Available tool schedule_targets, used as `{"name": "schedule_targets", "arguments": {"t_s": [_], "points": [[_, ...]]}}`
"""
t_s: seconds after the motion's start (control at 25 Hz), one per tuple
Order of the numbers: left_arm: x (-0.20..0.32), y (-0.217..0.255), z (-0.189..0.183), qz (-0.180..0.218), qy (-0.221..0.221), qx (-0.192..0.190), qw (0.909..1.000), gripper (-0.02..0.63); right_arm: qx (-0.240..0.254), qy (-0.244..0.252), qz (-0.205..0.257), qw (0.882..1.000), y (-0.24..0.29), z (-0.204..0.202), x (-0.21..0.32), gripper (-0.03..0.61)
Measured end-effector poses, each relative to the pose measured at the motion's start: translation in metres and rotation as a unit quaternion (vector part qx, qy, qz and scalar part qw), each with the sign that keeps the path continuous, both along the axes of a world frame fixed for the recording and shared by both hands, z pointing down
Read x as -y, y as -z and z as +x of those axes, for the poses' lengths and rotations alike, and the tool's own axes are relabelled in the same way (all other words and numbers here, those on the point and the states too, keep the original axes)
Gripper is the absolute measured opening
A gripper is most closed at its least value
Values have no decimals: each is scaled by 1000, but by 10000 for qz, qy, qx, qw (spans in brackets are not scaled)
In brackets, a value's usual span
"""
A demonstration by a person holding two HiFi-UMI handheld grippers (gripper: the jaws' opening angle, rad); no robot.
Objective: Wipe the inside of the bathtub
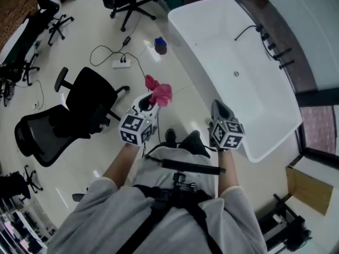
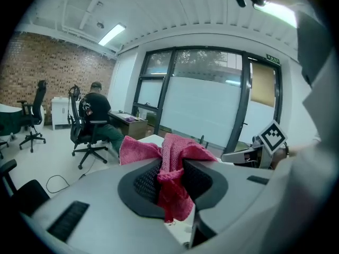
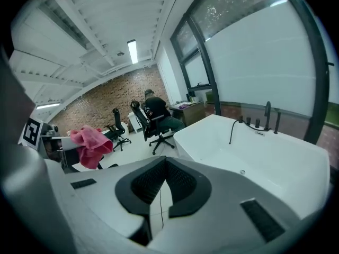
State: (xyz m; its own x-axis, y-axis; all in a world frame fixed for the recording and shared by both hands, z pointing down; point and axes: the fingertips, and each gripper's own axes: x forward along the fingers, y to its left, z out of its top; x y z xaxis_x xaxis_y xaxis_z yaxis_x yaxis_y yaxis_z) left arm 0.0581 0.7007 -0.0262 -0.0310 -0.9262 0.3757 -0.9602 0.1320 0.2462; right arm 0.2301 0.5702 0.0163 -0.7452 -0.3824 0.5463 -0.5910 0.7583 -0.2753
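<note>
The white bathtub [image 1: 233, 41] stands at my right front, with black taps [image 1: 275, 46] on its far rim and a drain [image 1: 236, 74] in its floor. In the right gripper view the bathtub [image 3: 265, 157] fills the right side. My left gripper [image 1: 150, 100] is held over the floor, left of the tub, shut on a pink cloth [image 1: 160, 91]. The cloth [image 2: 172, 165] bunches out above and below the left gripper [image 2: 170, 176]. My right gripper [image 1: 219, 107] hangs near the tub's near end; the right gripper [image 3: 164, 181] is shut with nothing in it.
Two black office chairs [image 1: 85, 102] [image 1: 39, 134] stand on the floor to my left. A power strip with cables [image 1: 121, 63] and a blue object [image 1: 160, 45] lie ahead. A person [image 2: 95, 112] sits at a desk far off. Cardboard [image 1: 310, 189] leans at the right.
</note>
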Motion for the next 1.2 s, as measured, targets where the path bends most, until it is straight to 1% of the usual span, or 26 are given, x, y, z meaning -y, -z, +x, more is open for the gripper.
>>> {"name": "schedule_targets", "arguments": {"t_s": [0.2,0.32,0.68,0.92,1.04,1.2], "points": [[51,-4,-12,-44,-116,-67,9999,86,-72,-12,66,10000,3,-19,48,9],[91,-1,-23,-40,-147,-16,9999,87,-38,8,111,9999,2,-34,87,10],[212,26,-69,59,90,97,9999,86,178,306,61,9994,14,-89,197,9],[253,38,-89,57,77,256,9996,87,310,346,40,9989,24,-114,234,9],[273,40,-103,96,52,264,9996,86,338,340,63,9988,28,-127,249,9],[297,32,-123,66,-110,235,9996,87,348,194,98,9992,26,-144,270,9]]}}
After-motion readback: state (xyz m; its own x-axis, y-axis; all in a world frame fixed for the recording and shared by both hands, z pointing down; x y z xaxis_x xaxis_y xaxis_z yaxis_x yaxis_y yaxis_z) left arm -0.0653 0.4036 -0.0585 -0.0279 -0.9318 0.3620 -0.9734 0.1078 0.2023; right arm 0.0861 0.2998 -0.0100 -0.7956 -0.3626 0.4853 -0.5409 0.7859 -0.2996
